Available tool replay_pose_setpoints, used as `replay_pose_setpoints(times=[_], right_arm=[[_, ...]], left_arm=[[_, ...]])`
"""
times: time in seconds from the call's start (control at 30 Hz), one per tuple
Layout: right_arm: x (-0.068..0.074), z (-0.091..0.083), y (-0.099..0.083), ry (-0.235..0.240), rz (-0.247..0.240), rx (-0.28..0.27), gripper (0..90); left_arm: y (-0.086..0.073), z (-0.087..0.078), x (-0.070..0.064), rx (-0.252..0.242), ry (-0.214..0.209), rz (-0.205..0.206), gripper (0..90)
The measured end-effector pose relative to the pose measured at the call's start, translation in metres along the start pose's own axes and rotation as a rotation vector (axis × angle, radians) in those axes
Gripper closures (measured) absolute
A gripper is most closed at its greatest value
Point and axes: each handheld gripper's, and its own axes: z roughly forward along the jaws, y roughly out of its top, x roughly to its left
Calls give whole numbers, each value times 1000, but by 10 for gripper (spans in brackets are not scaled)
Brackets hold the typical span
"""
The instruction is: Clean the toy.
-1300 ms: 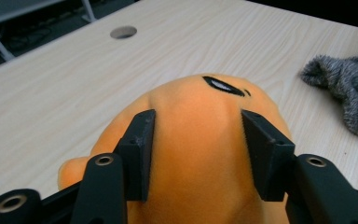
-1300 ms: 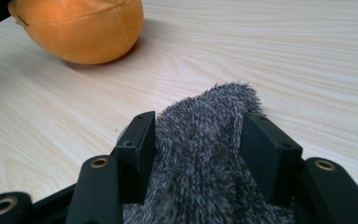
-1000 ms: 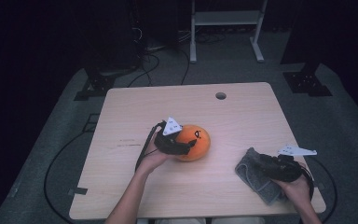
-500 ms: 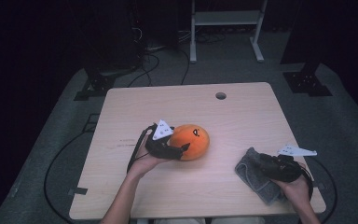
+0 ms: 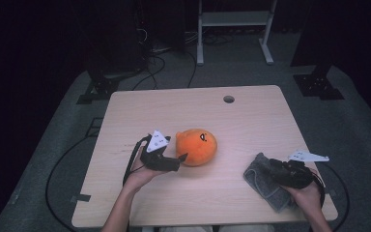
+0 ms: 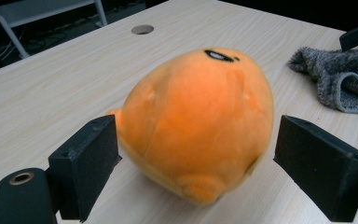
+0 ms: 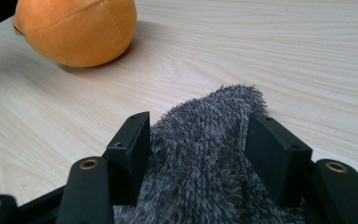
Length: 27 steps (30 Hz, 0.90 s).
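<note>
While my left tool point(image 6: 191, 163) stands wide open with the orange plush toy point(image 6: 198, 121) between its jaws on the table point(image 5: 251, 121), I should close slowly, low on the belly — my right tool point(image 7: 198, 140) is clamped on the grey cloth point(image 7: 205, 158).

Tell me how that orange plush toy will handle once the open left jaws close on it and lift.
The orange plush toy looks soft and stuffed, so it will probably squash between the left gripper jaws rather than resist. Its fabric looks fuzzy, so slipping seems unlikely. Its rounded body on the table might roll if nudged off-centre.
</note>
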Motion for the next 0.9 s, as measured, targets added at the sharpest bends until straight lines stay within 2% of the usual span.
replay_pose_setpoints(times=[0.37, 0.5, 0.7, 0.77, 0.9], right_arm=[[0, 0, 0, 1, 1, -5, 391], [0, -1, 0, 3, 7, -8, 394], [1, -2, 0, -3, 1, -13, 393], [2, -3, 1, -3, 4, -23, 395], [3, -4, 3, 2, 9, -44, 396]], left_arm=[[-23, -11, 6, 7, 25, -37, 108], [-37, -17, 6, -2, 24, -72, 106], [-57, -21, 9, 4, 64, -109, 98], [-65, -23, 8, -4, 83, -137, 100], [-72, -22, 9, 20, 91, -138, 98]])
